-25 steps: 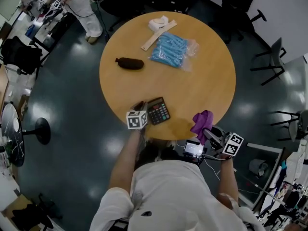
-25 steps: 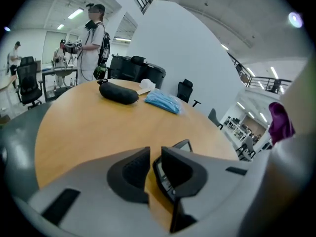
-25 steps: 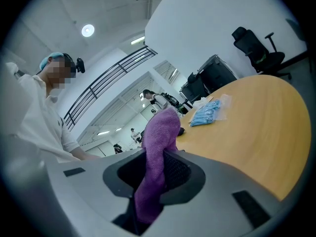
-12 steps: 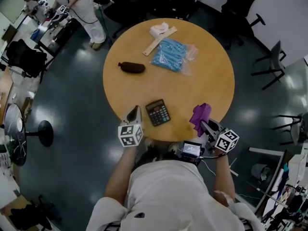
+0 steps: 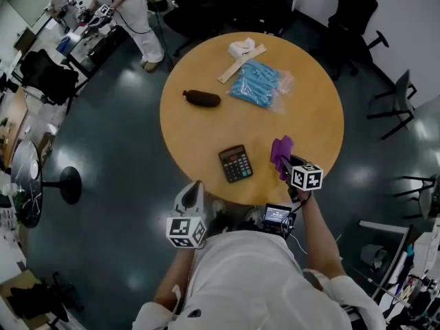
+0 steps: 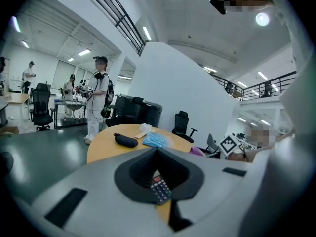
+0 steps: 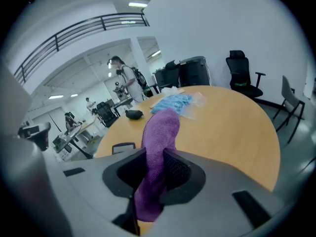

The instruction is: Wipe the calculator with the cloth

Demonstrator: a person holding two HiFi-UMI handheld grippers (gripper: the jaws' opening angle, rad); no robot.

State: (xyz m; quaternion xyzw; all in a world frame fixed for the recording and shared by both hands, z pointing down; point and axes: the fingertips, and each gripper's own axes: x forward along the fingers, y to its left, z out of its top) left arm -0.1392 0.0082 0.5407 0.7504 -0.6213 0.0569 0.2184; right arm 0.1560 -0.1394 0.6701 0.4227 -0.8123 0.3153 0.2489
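A black calculator (image 5: 236, 163) lies face up near the front edge of the round wooden table (image 5: 309, 115). My right gripper (image 5: 283, 161) hangs over the table just right of it, shut on a purple cloth (image 5: 280, 148). In the right gripper view the cloth (image 7: 160, 127) stands up between the pads, with the calculator (image 7: 123, 147) to the left. My left gripper (image 5: 195, 188) is off the table, before its front edge, shut and empty. In the left gripper view the calculator (image 6: 159, 189) shows beyond the closed jaws.
A black pouch (image 5: 202, 99), a blue plastic packet (image 5: 256, 82), a wooden strip (image 5: 242, 53) and a white wad (image 5: 240, 46) lie on the far half of the table. Office chairs (image 5: 357, 9) stand around it. A person in white (image 5: 134, 5) stands at the far left.
My left gripper has let go of the calculator's left edge, drawn back off the table and risen. The right gripper has carried the cloth forward over the table, next to the calculator.
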